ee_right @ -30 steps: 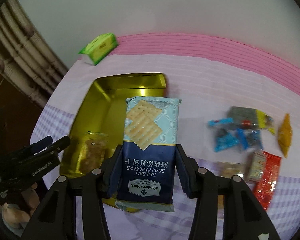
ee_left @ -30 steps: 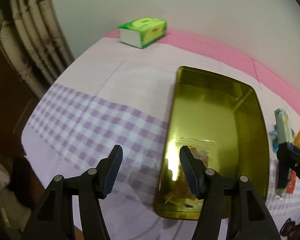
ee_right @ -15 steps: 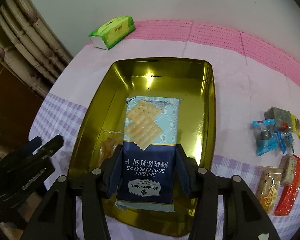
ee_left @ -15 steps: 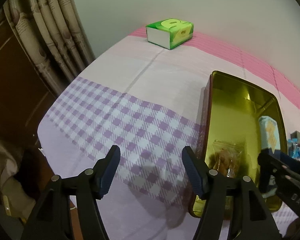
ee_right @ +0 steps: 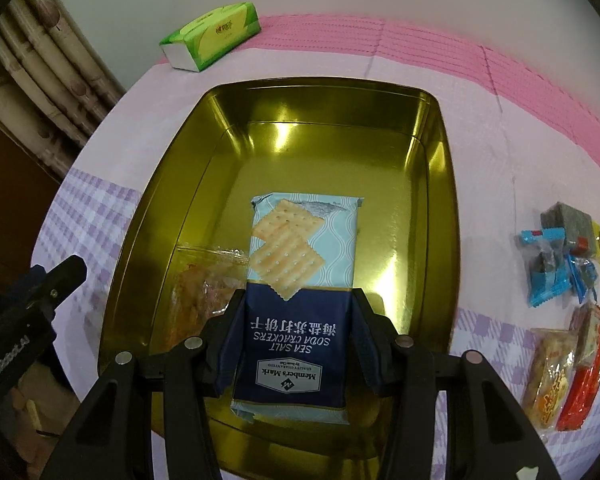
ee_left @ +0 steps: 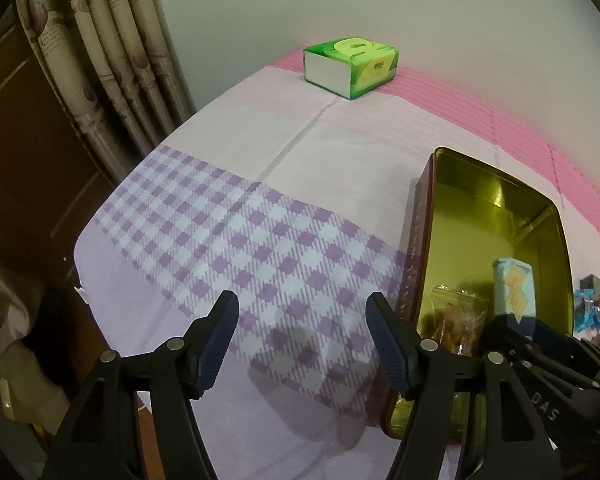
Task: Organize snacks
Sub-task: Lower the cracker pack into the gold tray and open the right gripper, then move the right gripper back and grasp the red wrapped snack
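Right gripper (ee_right: pixel 298 338): we see its fingers (ee_right: pixel 366 340) partly closed, pressing both long edges of the sea salt soda cracker packet (ee_right: pixel 300 280) at its dark blue end. The packet runs forward from the fingers, its pale end with the cracker print pointing away, printed text upside down to the camera. We hold this gripper steeply nose-down over the near half of the gold tin (ee_right: pixel 440 200); the packet hangs inside the tin's outline, and we cannot tell whether its far end touches the floor of the tin. Just left of the packet, a clear bag of orange-brown snacks (ee_right: pixel 204 284) lies on the tin floor.

Left gripper (ee_left: pixel 302 340): fingers (ee_left: pixel 216 340) about half open, nothing between them. It also tilts steeply down, over the purple-checked cloth (ee_left: pixel 240 240) on the desk, just left of the tin's outer wall.

Outward on the right side of the tin, apart from it: a cluster of small blue-wrapped snacks (ee_right: pixel 552 268), and nearer us an orange-yellow packet (ee_right: pixel 548 380) touching a red one (ee_right: pixel 588 368). At the far left corner of the desk, a green tissue pack (ee_right: pixel 212 36) sits by the pink band of cloth. A patterned curtain (ee_left: pixel 112 64) hangs beyond the left edge.
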Motion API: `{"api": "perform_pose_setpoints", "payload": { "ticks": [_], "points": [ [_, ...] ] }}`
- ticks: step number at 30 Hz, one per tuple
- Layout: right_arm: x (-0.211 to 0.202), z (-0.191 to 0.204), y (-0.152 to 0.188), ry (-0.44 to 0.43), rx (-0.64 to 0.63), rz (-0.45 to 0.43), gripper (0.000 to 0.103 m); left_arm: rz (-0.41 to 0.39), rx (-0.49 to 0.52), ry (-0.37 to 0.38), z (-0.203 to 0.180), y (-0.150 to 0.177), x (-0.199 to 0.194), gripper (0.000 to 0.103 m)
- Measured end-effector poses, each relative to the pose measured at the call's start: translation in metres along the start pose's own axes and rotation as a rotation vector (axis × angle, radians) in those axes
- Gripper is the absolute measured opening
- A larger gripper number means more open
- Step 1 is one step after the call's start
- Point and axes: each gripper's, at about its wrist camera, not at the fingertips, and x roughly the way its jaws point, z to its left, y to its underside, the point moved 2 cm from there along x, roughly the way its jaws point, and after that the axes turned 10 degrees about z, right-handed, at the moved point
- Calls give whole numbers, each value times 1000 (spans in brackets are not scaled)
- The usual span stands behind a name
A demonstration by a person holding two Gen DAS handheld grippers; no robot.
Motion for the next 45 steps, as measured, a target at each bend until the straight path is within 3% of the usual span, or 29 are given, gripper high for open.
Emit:
{"api": "perform_pose_setpoints", "payload": {
  "ticks": [8,18,28,31,37,45],
  "points": [
    [3,4,0,30,-23,7,48,5,0,20,0,0,1,67],
    [1,3,1,1,-17,-14,49,18,16,32,-5,1,4,68],
    [-30,-17,13,-14,-1,-74,49,16,31,31,-8,2,3,68],
    [-43,-30,19,-40,-5,-97,46,11,36,30,-9,2,2,68],
    [-78,-58,34,-63,12,-159,53,13,36,31,-10,2,2,68],
    [-94,-155,60,74,168,-156,58,17,32,22,-11,4,2,68]
  ]
}}
